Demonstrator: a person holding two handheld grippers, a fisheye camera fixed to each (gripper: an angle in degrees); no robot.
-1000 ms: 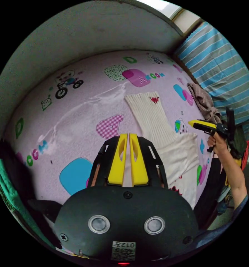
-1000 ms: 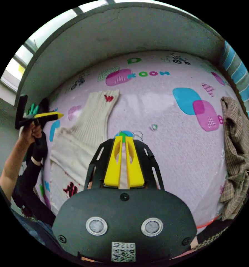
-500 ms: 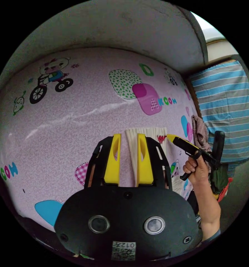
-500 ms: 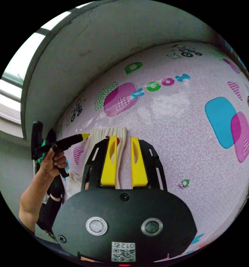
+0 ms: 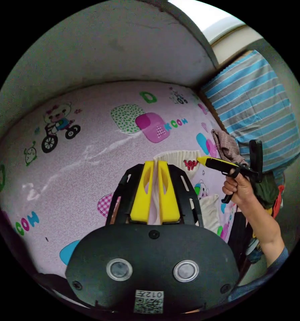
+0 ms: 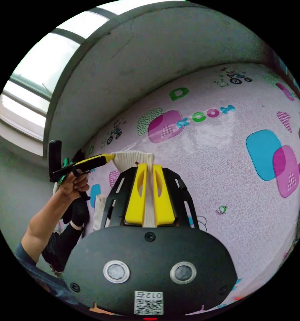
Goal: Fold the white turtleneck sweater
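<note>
Here both grippers had hold of the white turtleneck sweater, which lay on a pink mat printed with cartoon bears, letters and coloured patches. In the left gripper view, the left gripper had its yellow jaws drawn nearly together, with a strip of the ribbed knit caught between them at one corner of the sweater's end. Further along that same edge, beside a small red motif, the right gripper met the fabric tip-first, gripped by the person's right hand. In the right gripper view, its own jaws were likewise pressed onto a band of the white knit, and the left gripper, held in the left hand, touched the opposite corner of the ribbed edge. The rest of the sweater ran back toward the person, mostly hidden behind the gripper bodies. A brownish checked cloth lay crumpled at the mat's far side, near a blue and grey striped fabric.
</note>
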